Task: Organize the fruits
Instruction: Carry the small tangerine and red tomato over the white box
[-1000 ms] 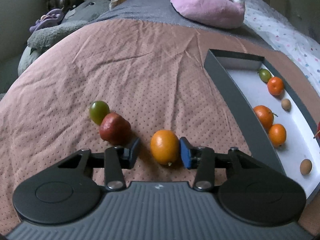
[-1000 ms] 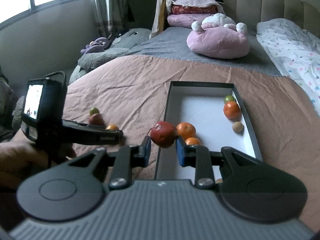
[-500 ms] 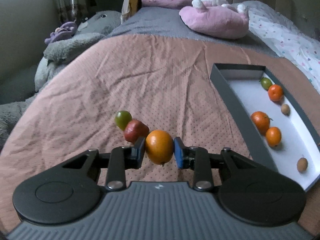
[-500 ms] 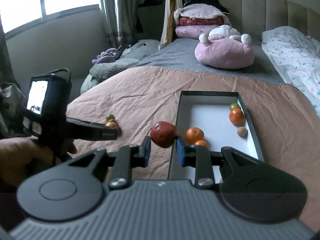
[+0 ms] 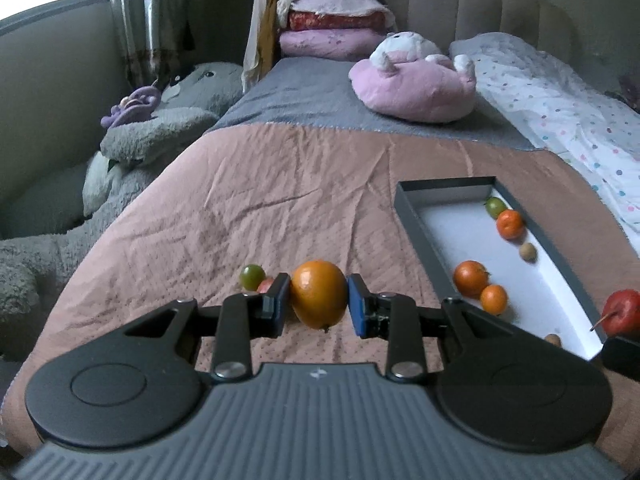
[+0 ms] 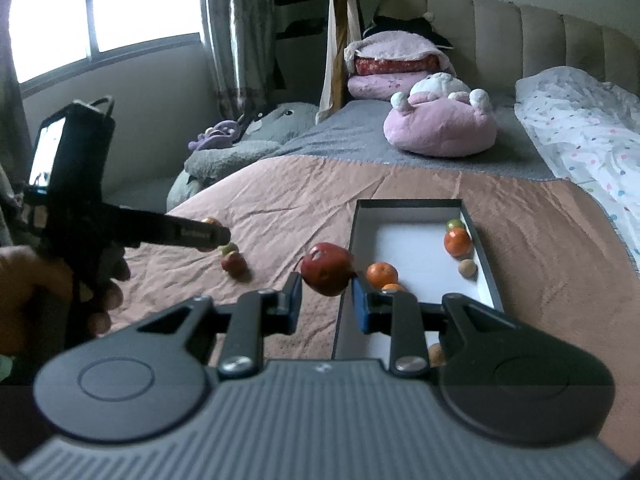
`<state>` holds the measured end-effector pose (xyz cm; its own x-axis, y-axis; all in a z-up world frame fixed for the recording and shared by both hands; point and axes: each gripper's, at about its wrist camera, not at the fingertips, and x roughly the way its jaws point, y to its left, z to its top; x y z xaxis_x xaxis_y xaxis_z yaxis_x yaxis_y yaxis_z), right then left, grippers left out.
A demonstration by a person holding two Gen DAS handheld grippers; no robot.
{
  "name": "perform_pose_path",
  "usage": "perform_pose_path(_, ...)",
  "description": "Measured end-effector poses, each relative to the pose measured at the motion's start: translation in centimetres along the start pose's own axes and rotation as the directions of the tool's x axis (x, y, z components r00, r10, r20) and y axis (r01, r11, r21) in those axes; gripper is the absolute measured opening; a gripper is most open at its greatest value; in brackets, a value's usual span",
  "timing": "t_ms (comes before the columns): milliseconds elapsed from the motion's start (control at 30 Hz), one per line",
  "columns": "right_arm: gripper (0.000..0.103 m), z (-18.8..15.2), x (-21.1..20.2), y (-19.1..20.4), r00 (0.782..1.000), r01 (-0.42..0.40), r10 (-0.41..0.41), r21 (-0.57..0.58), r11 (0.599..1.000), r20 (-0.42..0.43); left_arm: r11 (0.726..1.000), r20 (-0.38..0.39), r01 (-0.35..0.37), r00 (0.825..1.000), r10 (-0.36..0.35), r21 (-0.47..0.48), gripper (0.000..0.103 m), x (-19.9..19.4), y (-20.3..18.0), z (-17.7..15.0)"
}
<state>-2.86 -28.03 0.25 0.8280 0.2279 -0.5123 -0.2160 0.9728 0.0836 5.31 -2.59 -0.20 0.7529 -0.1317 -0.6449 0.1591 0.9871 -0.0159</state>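
Observation:
My left gripper [image 5: 319,304] is shut on an orange [image 5: 319,294], held clear above the pink bedspread. Behind it a green fruit [image 5: 252,275] and a red fruit [image 5: 266,285] lie on the bedspread. My right gripper [image 6: 326,290] is shut on a red apple [image 6: 327,269] with a stem, held in the air beside the left wall of the grey tray [image 6: 344,292]. Inside the tray lie several fruits: oranges [image 6: 382,274], a green one [image 6: 455,224] and small brown ones [image 6: 467,268]. The same apple [image 5: 621,310] shows at the right edge of the left wrist view.
A hand [image 6: 36,300] holds the left gripper's body [image 6: 72,184] at the left. A pink plush [image 5: 416,84] rests on the grey blanket further back. A grey plush [image 5: 168,120] lies off the bed's left side. A spotted white quilt [image 5: 568,112] covers the right.
The left gripper closed on the orange and lifted it off the bedspread. The right gripper, still holding the apple, rose a little and drifted over the bedspread.

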Motion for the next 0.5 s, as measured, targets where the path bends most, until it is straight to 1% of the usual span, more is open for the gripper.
perform_pose_path(200, 0.030, -0.7, -1.7, -0.5, 1.000, 0.021, -0.021, 0.013, 1.000, 0.008, 0.999, 0.023, 0.025, 0.999, -0.025, 0.023, 0.036, -2.4, -1.6, 0.4)
perform_pose_path(500, 0.030, -1.2, -3.4, -1.8, 0.999, 0.048, -0.049, 0.034, 0.998, 0.017, 0.997, 0.040, 0.064, 0.997, -0.066, 0.053, 0.036, -3.8, -4.1, 1.3)
